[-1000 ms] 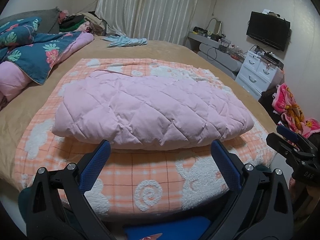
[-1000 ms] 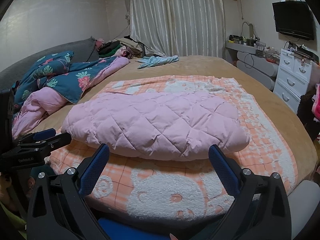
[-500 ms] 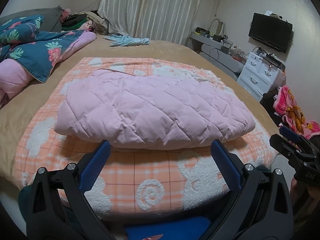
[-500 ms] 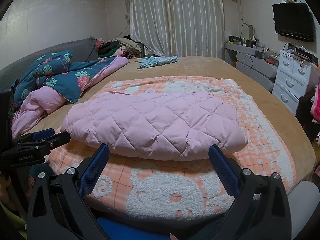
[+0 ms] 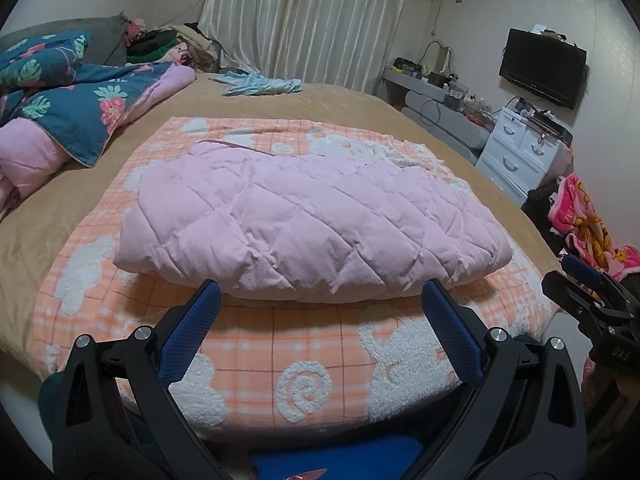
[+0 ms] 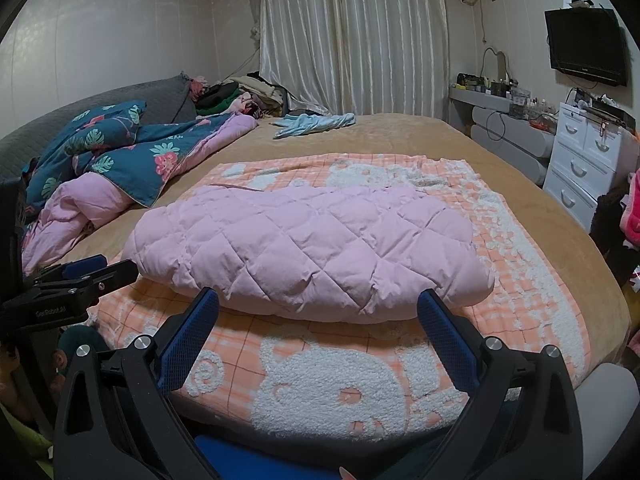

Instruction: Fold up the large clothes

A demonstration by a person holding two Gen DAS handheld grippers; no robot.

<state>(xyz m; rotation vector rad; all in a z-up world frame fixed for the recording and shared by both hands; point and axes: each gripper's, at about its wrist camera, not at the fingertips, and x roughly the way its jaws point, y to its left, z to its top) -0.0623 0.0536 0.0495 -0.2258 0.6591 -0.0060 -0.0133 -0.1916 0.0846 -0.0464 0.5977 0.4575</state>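
Observation:
A pink quilted garment (image 5: pixel 312 224) (image 6: pixel 308 252) lies folded into a thick oblong bundle on an orange-and-white checked blanket (image 5: pixel 304 344) (image 6: pixel 320 364) spread over the bed. My left gripper (image 5: pixel 320 298) hangs open just short of the bundle's near edge, with nothing between its blue pads. My right gripper (image 6: pixel 318 304) is open too, at the same near edge, a little further right. Each gripper shows in the other's view: the right one (image 5: pixel 588 292) at the right border, the left one (image 6: pixel 88 276) at the left border.
A teal floral duvet with pink lining (image 6: pixel 120 160) is heaped at the left. A light blue garment (image 6: pixel 316 124) lies far back on the tan bedspread (image 6: pixel 400 136). White drawers (image 6: pixel 584 164) and a wall TV (image 6: pixel 586 46) stand right; bright pink cloth (image 5: pixel 584 228) hangs beside the bed.
Both grippers stay open and have barely shifted; the left view has drifted slightly, so the bundle sits a touch further right. The garment has not moved.

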